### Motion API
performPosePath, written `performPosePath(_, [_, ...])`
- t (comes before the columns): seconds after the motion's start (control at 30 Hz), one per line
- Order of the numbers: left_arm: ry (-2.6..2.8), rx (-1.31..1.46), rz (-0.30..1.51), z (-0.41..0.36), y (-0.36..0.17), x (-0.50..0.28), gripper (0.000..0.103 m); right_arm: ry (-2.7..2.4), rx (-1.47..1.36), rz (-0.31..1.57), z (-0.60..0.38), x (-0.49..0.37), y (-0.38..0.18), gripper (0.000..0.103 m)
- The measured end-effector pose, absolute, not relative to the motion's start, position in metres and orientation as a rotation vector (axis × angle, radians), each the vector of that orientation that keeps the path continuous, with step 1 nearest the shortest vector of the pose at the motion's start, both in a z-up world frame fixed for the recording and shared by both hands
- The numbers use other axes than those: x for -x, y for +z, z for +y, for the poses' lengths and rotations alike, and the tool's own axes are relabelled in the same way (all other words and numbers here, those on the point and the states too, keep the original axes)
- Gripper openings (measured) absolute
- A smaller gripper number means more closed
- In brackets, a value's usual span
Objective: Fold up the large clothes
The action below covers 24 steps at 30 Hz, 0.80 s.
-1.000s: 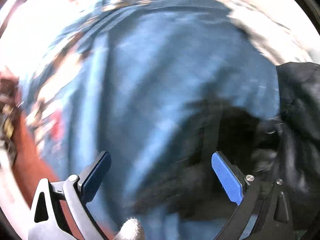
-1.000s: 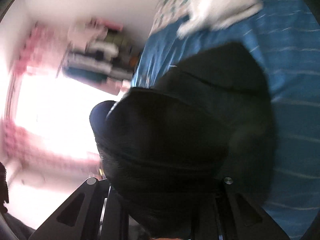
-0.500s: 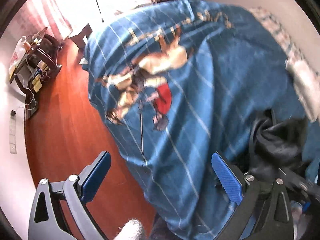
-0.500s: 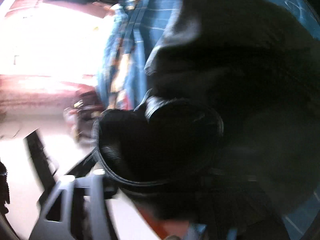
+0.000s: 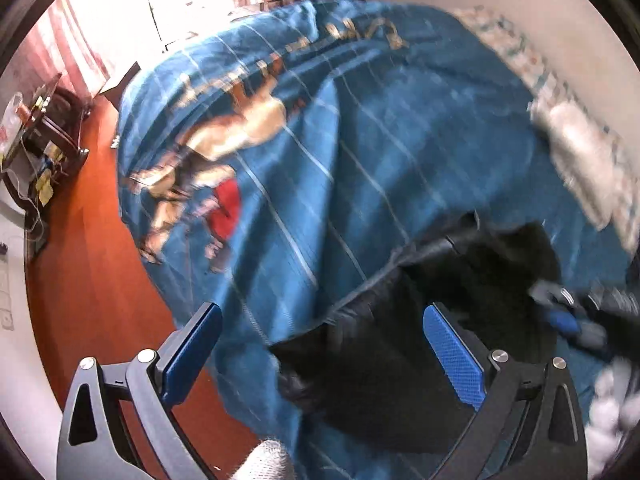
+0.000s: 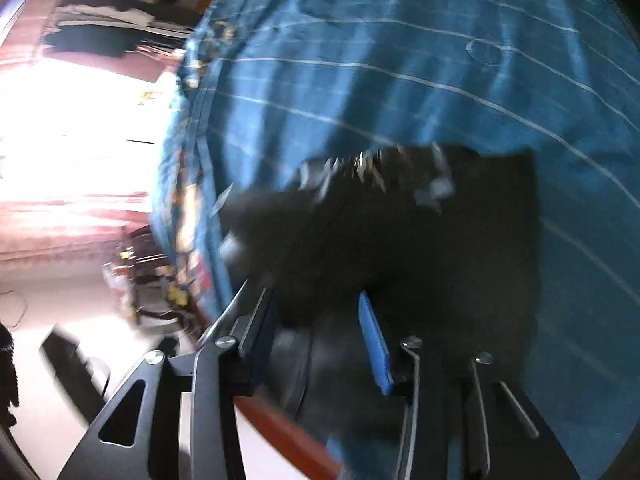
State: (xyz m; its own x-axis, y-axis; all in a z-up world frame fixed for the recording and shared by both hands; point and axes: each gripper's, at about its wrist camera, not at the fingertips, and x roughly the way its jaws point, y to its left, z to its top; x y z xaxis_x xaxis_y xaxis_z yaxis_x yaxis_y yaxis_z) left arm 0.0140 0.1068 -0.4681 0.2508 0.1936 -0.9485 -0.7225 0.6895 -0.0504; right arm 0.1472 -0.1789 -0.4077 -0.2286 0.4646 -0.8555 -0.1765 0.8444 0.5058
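The black garment [image 5: 420, 344] lies crumpled at the near edge of the bed [image 5: 380, 152]. Your left claw [image 5: 324, 356] gapes wide, empty. Your right claw [image 6: 316, 340] stands part-open around dark cloth; grip unconfirmed. Treat it as soft, limp, light: pinch a hem or corner.

Daylight floods from far-left window [image 5: 120, 4], blown out white in both views. Motion blur smears blue bedspread [image 5: 400, 140] and black garment [image 6: 420, 240]. Fisheye bends edges; corners vignette dark.
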Motion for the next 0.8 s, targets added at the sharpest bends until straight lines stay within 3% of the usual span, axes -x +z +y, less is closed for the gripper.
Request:
performPosePath(0.13, [0.711,0.500,1.277,0.099,-0.515,-0.019,0.102,0.568,-0.093,1.728,-0.151,-0.158,-0.450,0.044])
performPosePath(0.23, [0.704,0.575,1.317,0.103,-0.529,-0.002,0.103,0.660,-0.084,1.755,-0.154,-0.155,-0.425,0.054])
performPosePath(0.3, [0.711,0.605,1.319,0.102,-0.523,0.018,0.103,0.729,-0.204,1.748,-0.178,-0.158,-0.403,0.056])
performPosePath(0.37, [0.727,0.601,1.334,0.102,-0.520,0.035,0.103,0.693,-0.265,1.690,-0.221,-0.166,-0.383,0.074])
performPosePath(0.43, [0.739,0.632,1.344,0.102,-0.519,0.050,0.103,0.646,-0.279,1.670,-0.255,-0.171,-0.379,0.078])
performPosePath(0.63, [0.753,0.765,1.298,0.105,-0.507,0.071,0.103,0.718,-0.479,1.834,-0.307,-0.176,-0.473,0.078])
performPosePath(0.8, [0.739,0.741,1.297,0.105,-0.511,0.056,0.103,0.906,-0.672,1.802,-0.292,-0.182,-0.520,0.086])
